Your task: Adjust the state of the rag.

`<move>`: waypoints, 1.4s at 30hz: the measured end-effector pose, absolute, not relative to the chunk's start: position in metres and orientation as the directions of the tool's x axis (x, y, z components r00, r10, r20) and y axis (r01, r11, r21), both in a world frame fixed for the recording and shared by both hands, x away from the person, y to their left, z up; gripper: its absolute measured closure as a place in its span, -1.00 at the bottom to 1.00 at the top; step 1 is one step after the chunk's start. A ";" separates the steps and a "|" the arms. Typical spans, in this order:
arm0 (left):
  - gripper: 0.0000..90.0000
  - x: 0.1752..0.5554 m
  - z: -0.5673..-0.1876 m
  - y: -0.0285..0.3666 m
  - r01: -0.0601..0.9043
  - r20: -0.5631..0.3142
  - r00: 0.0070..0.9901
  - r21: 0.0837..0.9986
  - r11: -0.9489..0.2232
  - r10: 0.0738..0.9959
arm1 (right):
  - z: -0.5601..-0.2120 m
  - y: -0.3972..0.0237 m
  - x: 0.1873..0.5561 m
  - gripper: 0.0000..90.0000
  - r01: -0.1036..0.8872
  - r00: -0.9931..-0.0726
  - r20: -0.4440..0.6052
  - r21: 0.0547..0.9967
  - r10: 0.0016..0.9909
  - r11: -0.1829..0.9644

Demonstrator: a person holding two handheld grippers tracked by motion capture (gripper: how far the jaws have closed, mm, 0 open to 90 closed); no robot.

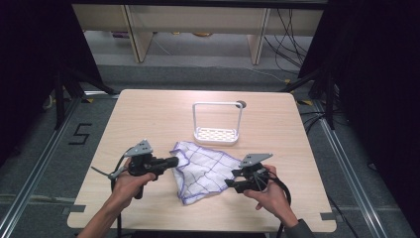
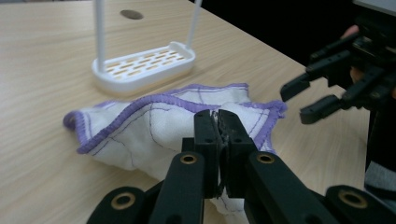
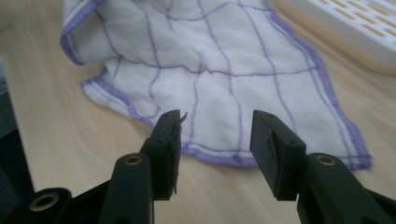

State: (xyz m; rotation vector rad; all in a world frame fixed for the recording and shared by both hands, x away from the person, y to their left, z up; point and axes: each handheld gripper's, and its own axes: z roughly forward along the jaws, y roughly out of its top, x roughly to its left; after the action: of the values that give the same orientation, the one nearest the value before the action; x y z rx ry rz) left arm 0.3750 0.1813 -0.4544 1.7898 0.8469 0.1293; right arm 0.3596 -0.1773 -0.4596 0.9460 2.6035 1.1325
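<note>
At lower left of the high view, the left gripper (image 1: 171, 162) has its jaws pressed together at the edge of the white, purple-lined cloth (image 1: 203, 171). At lower right, the right gripper (image 1: 234, 178) is spread apart beside it. Farther up, centre, stands a white rack (image 1: 217, 135) on the table (image 1: 158, 114).

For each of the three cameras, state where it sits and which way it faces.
High view: above the person's side, facing forward and down on the table; forearms, left gripper, right gripper.
Left gripper view: rides the left gripper, facing the cloth and rack; jaws closed.
Right gripper view: rides the right gripper, facing the cloth's edge; jaws apart.
All share the cloth.
</note>
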 end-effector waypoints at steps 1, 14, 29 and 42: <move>0.93 0.375 -0.458 0.187 0.489 -0.321 0.731 0.862 -0.135 0.602 | -0.460 -0.172 0.358 0.22 0.483 -0.803 0.115 0.701 0.585 0.525; 0.92 0.383 -0.475 0.208 0.528 -0.358 0.706 0.841 -0.118 0.612 | -0.479 -0.098 0.341 0.38 0.362 -0.909 0.116 0.696 0.401 0.620; 0.92 0.382 -0.480 0.219 0.530 -0.329 0.704 0.833 -0.157 0.630 | -0.483 -0.093 0.335 0.99 0.273 -0.951 0.071 0.648 0.300 0.711; 0.85 0.323 -0.504 0.205 0.554 -0.354 0.762 0.791 -0.262 0.543 | -0.483 -0.184 0.310 0.99 0.368 -0.902 0.074 0.646 0.425 0.669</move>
State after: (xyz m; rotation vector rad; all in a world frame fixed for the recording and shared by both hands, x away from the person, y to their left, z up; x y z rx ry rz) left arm 0.3230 0.2053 -0.5036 1.9210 0.8348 -0.0128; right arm 0.3096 -0.1845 -0.4832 0.6653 2.7939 1.0537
